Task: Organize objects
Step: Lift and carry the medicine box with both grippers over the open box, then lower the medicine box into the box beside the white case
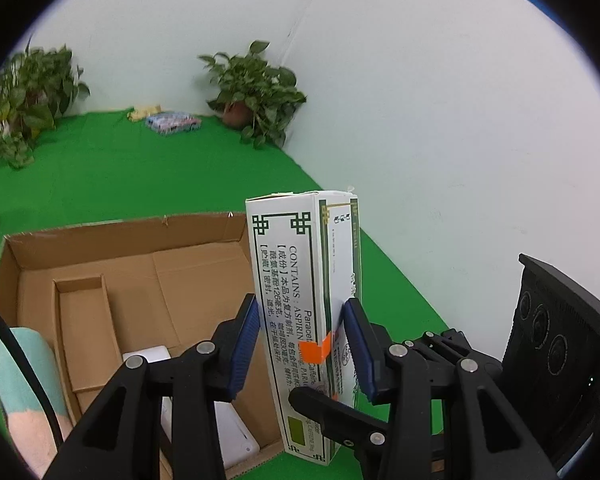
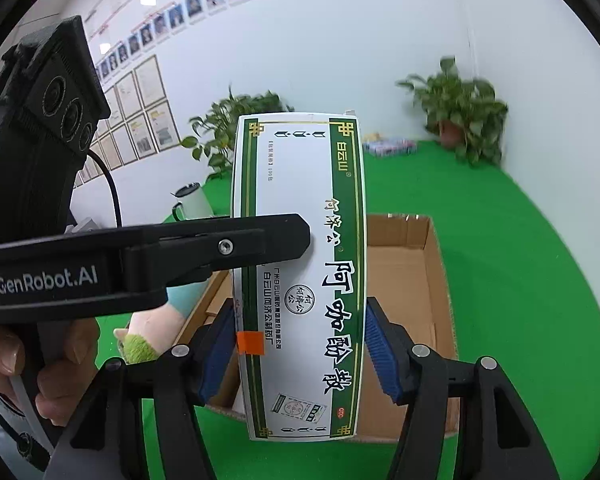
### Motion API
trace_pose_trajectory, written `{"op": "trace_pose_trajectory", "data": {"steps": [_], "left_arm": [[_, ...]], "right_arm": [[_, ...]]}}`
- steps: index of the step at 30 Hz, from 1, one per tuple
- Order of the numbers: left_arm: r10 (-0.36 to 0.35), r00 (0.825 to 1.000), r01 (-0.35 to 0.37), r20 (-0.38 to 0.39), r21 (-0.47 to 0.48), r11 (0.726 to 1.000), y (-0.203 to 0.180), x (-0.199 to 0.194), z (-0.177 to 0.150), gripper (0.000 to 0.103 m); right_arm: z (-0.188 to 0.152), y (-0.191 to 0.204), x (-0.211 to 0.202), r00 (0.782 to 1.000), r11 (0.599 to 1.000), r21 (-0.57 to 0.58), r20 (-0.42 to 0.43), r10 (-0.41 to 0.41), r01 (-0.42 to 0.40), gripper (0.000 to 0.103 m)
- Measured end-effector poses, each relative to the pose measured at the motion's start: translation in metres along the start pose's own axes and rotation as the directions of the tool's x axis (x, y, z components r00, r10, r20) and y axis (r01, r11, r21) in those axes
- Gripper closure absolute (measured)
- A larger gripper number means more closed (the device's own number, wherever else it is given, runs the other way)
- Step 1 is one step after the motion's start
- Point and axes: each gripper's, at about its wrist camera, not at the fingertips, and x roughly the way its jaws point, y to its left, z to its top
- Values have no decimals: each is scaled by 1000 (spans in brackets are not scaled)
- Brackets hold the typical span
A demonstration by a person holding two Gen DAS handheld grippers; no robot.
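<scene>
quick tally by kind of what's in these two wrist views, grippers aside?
Medicine box: 1
Cardboard tray: 1
White items in the tray: 2
Potted plants: 2
Colourful packets at the back: 1 cluster
Mug: 1
Plush toy: 1
Total: 9

The white-and-green medicine box (image 1: pixel 300 300) stands tall on end, printed with Chinese characters and a green fret border, an orange tape patch on one lower edge. It's held up over the near right corner of the open cardboard carton (image 1: pixel 132 264). The carton sits on green felt, flaps spread, with a smaller open cardboard tray (image 1: pixel 86 332) and a white packet (image 1: pixel 236 432) inside.
</scene>
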Motion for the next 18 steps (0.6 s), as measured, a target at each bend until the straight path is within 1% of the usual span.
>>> {"op": "trace_pose_trajectory", "data": {"steps": [4,6,9,12,18], "left_arm": [[2,998,-4,-58,-46,999,19,25,6,62],[4,996,-9,-86,-61,998,26,35,6,62],[9,990,-21,-139,-83,996,36,51,2,62],[14,982,-33,-187,-101,994,47,70,-6,62],[6,966,-47,-257,-155,987,66,96,-20,62]], "right_arm": [[10,-16,31,997,999,33,-81,14,-11,44],[8,-23,44,994,999,48,-111,25,-20,44],[0,-35,65,986,996,79,-159,44,-32,44],[-10,-48,83,972,989,133,-217,86,-58,45],[-36,-57,109,948,985,164,-301,102,-54,45]]}}
